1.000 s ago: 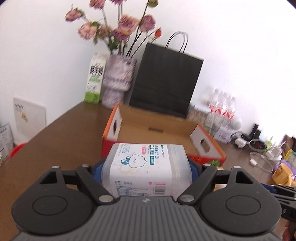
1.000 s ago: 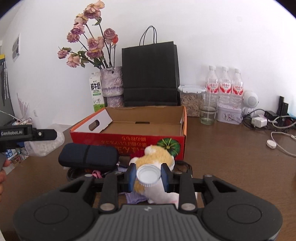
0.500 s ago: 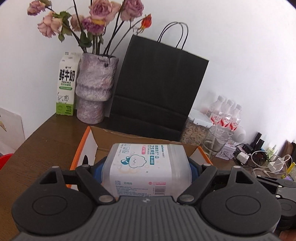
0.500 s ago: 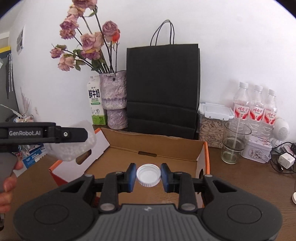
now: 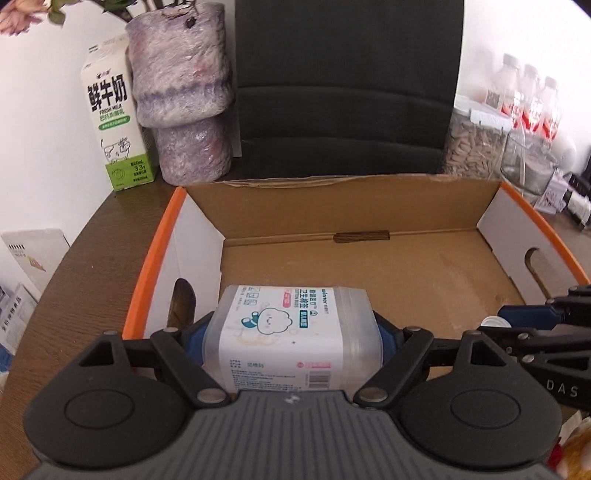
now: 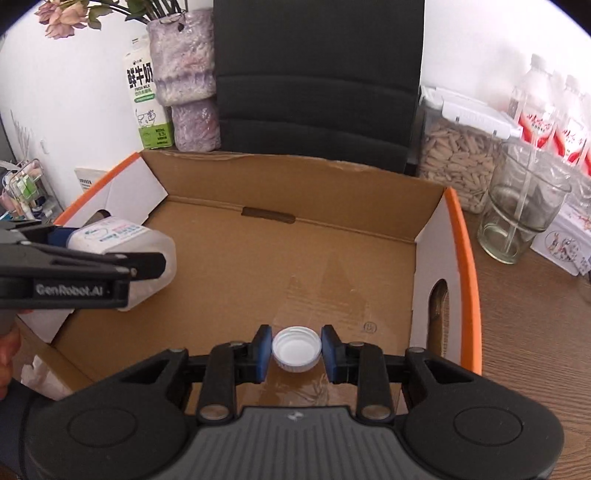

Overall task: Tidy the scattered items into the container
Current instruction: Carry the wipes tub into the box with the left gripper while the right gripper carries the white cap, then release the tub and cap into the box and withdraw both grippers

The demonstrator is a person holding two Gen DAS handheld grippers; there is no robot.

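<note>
Gripping a clear plastic tub of cotton swabs (image 5: 295, 339) between its blue pads, the left gripper (image 5: 295, 338) holds it over the near left part of an open cardboard box (image 5: 369, 206) with orange edges. The tub lies on its side with its label up, clamped across its ends, and whether it touches the box floor cannot be told. In the right wrist view the same tub (image 6: 122, 243) shows at the box's left side wall, with part of a hand (image 6: 7, 350) below it at the frame edge.

The right gripper (image 6: 296, 350) pinches a small white bottle cap (image 6: 296, 350), open side facing the camera, between its two pads. It sits over the near middle of the box floor, right of the tub; the floor around both is bare brown cardboard.

The box (image 6: 461, 258) stands on a dark wooden table (image 6: 524, 332). Just beyond the box's far wall stand a black paper bag (image 6: 317, 92), a mottled purple vase (image 6: 184, 74) with pink flowers (image 6: 62, 14), and a green and white milk carton (image 6: 147, 96) to the vase's left. To the right of the box are an empty drinking glass (image 6: 521, 206), a clear lidded jar of seeds (image 6: 454, 162) and some water bottles (image 6: 550, 107).
</note>
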